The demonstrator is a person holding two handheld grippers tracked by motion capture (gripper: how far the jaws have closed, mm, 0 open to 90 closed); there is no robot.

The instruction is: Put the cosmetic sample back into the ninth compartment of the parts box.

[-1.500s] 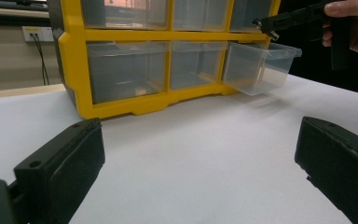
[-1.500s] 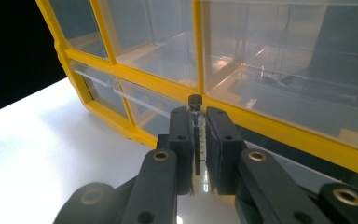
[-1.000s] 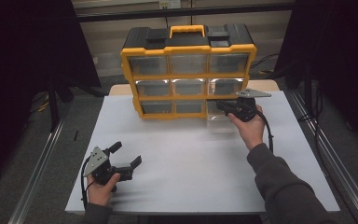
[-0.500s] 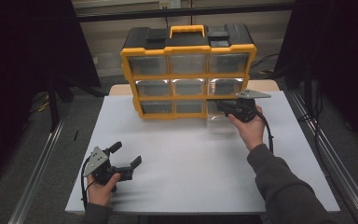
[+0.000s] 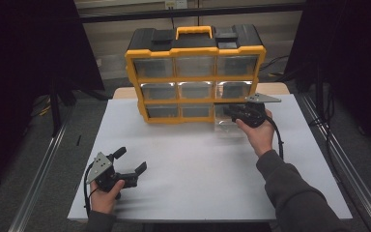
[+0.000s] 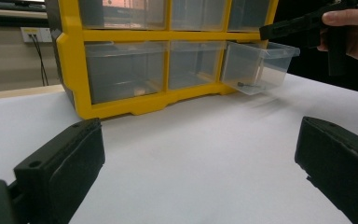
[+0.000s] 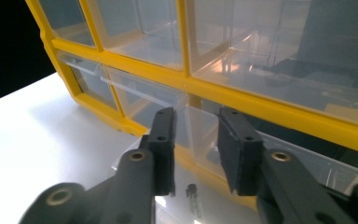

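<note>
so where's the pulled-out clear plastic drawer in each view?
High view: clear plastic drawer at the cabinet's bottom right, under the right gripper.
Left gripper view: upper right, jutting out.
Right gripper view: bottom centre, beneath the jaws.
Shared landmark: yellow plastic drawer cabinet.

White table top [image 5: 183,159] on wooden base. Grey floor [image 5: 24,159] around it; metal rails along both sides [image 5: 43,169]. Dark curtains left and right [image 5: 24,48]. Wall socket with cables [image 6: 30,33] behind, on beige wall.
</note>
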